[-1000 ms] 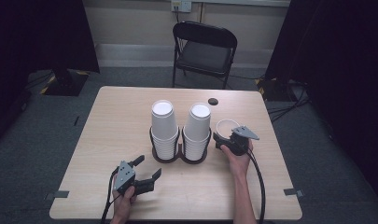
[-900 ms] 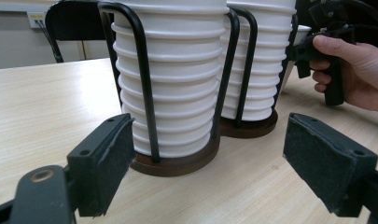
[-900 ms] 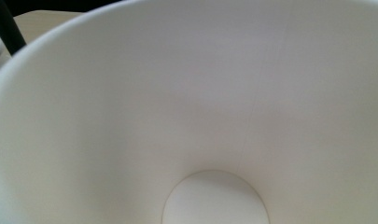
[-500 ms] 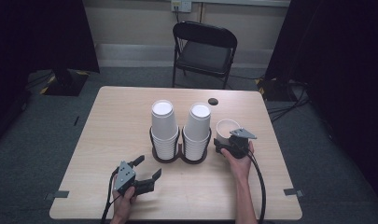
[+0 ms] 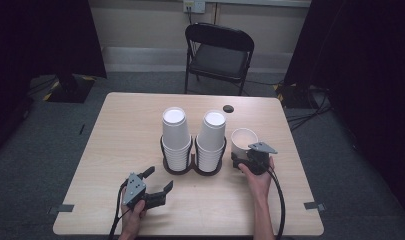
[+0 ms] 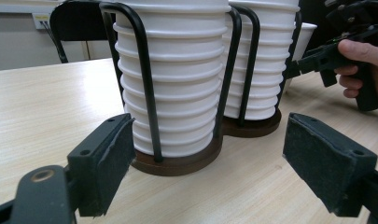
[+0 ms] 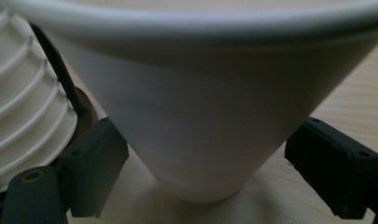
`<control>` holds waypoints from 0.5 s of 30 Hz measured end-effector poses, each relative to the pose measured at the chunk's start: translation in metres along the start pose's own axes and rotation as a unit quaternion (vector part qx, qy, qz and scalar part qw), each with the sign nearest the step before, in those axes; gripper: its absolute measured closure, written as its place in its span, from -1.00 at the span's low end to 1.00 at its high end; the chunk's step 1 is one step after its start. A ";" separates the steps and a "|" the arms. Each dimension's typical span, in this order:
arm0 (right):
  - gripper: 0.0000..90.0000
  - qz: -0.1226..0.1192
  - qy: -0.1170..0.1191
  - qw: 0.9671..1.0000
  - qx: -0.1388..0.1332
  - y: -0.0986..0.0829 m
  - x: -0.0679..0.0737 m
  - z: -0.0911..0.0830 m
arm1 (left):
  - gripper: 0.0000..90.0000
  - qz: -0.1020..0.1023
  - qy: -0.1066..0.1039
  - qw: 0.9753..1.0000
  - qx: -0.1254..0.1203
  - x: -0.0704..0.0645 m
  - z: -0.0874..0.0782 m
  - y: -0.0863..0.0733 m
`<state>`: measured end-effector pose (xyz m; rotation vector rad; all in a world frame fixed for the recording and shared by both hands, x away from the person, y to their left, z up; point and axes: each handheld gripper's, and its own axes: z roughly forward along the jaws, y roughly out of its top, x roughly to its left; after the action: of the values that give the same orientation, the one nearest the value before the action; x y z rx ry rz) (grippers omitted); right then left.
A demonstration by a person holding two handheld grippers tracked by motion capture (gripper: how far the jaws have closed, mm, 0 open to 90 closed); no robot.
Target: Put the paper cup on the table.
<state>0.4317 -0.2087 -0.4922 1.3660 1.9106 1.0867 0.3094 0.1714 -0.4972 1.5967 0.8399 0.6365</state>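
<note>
High view overhead; tool views low, sharing cup rack (image 6: 186,158).

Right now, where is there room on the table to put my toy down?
The table is bare left of the cup holder and along the far edge beside the small black disc. It is crowded around the loose cup and right claw.

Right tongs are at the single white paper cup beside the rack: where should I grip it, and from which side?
Grip the single white paper cup on its lower tapered wall, coming level from the person's side, as the right tongs already stand with jaws open either side. The cup stands upright, mouth up, narrower at the base, so the jaws fit there. The black wire rack crowds one jaw.
</note>
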 end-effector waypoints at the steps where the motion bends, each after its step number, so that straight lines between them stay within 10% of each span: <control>1: -0.71 -0.003 -0.002 1.000 -0.005 0.000 0.000 -0.002 | -0.64 0.000 0.000 1.000 0.001 0.000 0.000 0.000; 15: -0.70 0.022 -0.008 0.998 -0.053 -0.014 0.005 -0.040 | -0.63 -0.006 0.012 1.000 0.007 0.000 0.002 0.001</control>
<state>0.3909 -0.2181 -0.4825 1.3590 1.7922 1.1770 0.3107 0.1705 -0.4969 1.5981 0.8727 0.6435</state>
